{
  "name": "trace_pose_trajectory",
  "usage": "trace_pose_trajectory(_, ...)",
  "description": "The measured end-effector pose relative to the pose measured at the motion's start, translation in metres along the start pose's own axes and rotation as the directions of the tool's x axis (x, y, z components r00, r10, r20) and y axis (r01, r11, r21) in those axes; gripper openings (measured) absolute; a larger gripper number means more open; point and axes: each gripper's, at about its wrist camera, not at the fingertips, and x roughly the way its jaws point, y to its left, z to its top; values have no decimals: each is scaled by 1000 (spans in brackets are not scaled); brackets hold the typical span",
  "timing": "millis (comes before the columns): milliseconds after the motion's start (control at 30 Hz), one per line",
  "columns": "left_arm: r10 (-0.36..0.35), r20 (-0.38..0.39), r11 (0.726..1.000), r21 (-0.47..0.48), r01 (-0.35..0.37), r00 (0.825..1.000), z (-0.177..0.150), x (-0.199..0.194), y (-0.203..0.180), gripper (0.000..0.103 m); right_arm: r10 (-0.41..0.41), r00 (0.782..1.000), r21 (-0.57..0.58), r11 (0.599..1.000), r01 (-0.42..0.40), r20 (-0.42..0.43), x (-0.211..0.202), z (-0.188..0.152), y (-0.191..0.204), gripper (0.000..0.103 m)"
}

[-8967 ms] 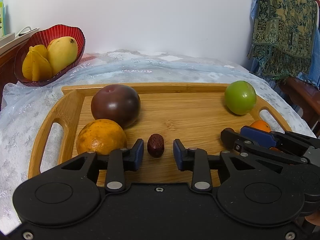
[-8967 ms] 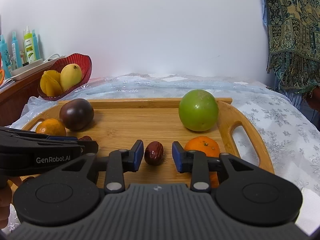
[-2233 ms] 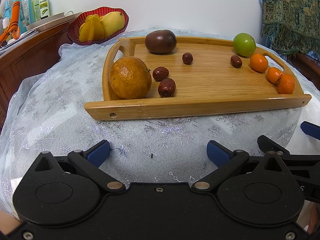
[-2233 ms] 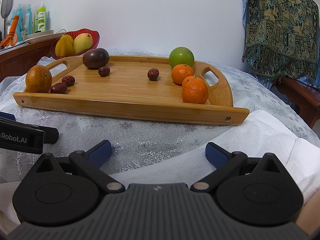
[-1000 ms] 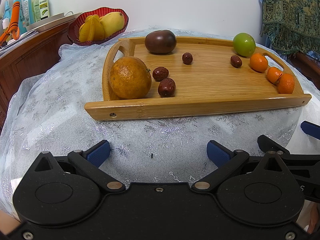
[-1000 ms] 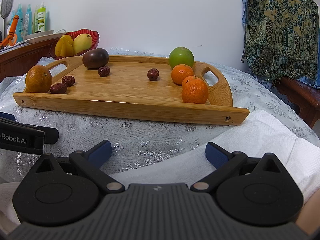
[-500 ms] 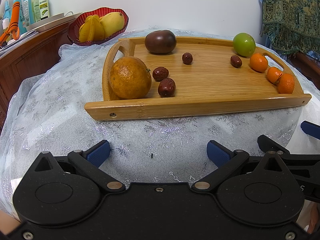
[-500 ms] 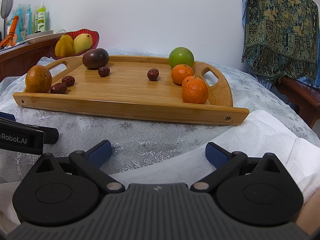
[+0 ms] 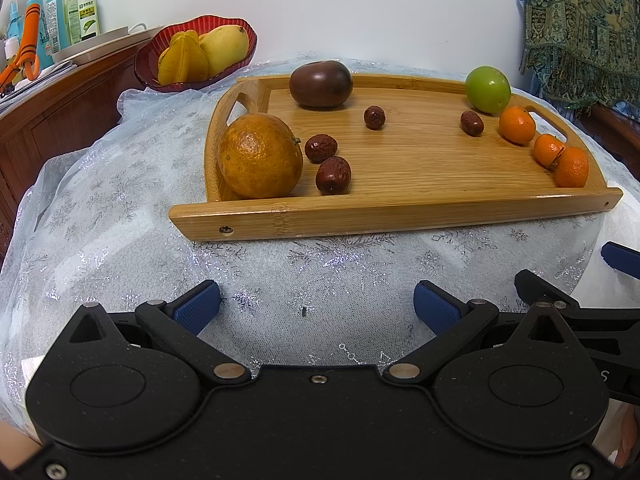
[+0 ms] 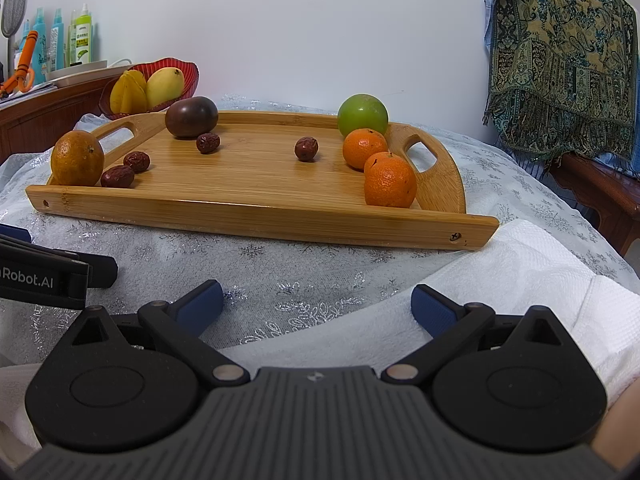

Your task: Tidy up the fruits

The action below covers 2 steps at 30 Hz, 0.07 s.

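Observation:
A bamboo tray (image 9: 400,208) (image 10: 256,212) lies on the cloth-covered table. At its left are a large orange (image 9: 260,156) (image 10: 77,157), a dark purple fruit (image 9: 321,84) (image 10: 191,116) and three red dates (image 9: 333,175) (image 10: 117,176). At its right are a green fruit (image 9: 487,89) (image 10: 362,115), three small tangerines (image 9: 517,125) (image 10: 390,182) and one date (image 9: 471,123) (image 10: 306,148). My left gripper (image 9: 316,308) and right gripper (image 10: 316,306) are both open and empty, held over the cloth in front of the tray.
A red bowl (image 9: 196,60) (image 10: 152,84) with a mango and starfruit stands behind the tray's left end. Bottles stand on a wooden sideboard (image 9: 52,112) at far left. A patterned shawl (image 10: 560,52) hangs at right. A white towel (image 10: 520,276) lies at front right.
Nine seconds ago each gripper stood over the tray around a date. Both have since drawn back off the tray and opened wide. Over the last two seconds nothing has moved.

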Motion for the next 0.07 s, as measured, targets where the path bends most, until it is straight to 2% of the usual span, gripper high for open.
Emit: trace_pose_trajectory(67, 0, 0, 1000, 0, 0, 1000, 0, 0, 0, 103, 0, 1000, 0, 1000, 0, 0, 0, 0, 0, 103)
